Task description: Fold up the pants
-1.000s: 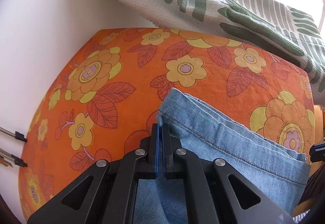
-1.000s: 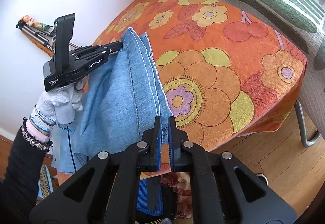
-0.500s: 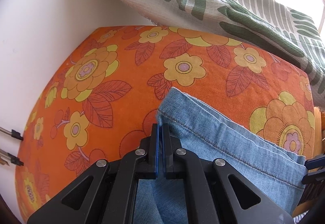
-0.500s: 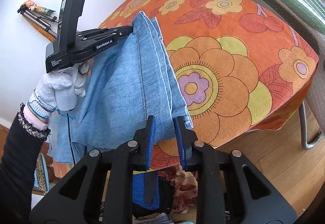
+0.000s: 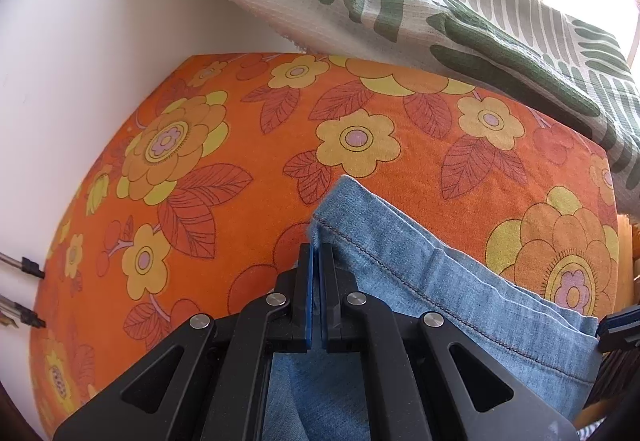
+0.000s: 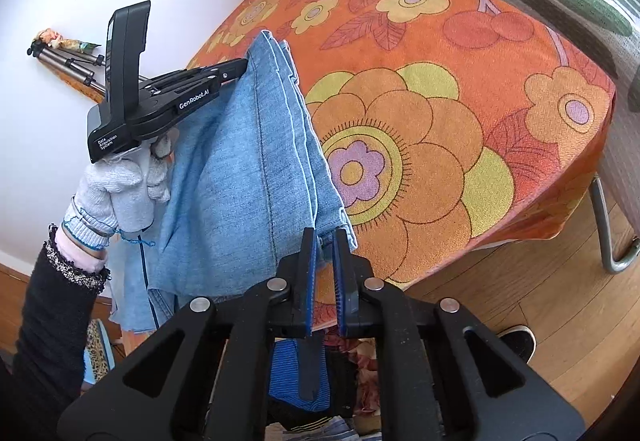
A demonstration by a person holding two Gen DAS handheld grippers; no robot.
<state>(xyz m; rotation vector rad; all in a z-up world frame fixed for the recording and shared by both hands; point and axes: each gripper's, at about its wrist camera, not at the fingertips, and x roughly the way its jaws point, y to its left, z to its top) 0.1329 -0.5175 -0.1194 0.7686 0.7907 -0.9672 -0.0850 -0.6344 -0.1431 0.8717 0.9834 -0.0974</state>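
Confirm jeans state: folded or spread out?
Folded. Several layered edges stack along the top of the jeans; the left gripper pinches one corner and the rest hangs doubled below.

In the right wrist view, the left gripper (image 6: 244,67) bears white lettering on its black body. Along its arm stands the brand "GenRobot.AI", and at its rear lower corner, just above the gloved hand (image 6: 120,185), a small label reads "Data Acquisition System" in three short lines. The left wrist view holds no readable text.
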